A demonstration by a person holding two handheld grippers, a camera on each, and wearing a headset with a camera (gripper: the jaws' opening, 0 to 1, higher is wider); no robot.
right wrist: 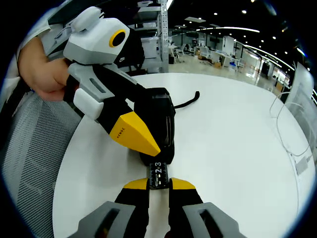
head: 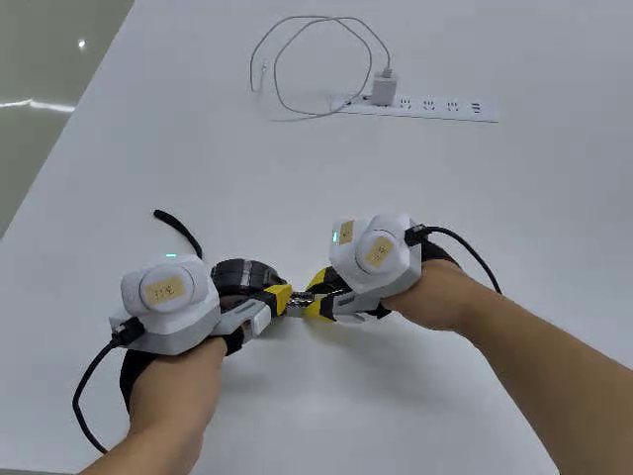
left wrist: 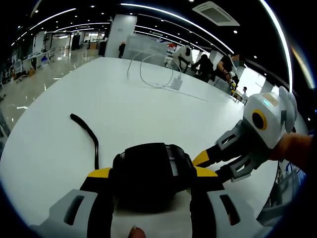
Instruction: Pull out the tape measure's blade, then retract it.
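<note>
Toward six o'clock on the white table, the black tape measure is lying with its mouth facing three o'clock, the left gripper clamping its case. The right gripper is pinching the short blade running nine-to-three, and the right gripper view is showing the numerals 2 and 3 on it.

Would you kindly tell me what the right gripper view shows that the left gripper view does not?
Right gripper view: the blade with its printed numbers, pinched by the right gripper, and a mesh chair. Left gripper view: people beyond the far end of the table. Both: the black case clamped in the left gripper, its strap, and the white tabletop.
</note>
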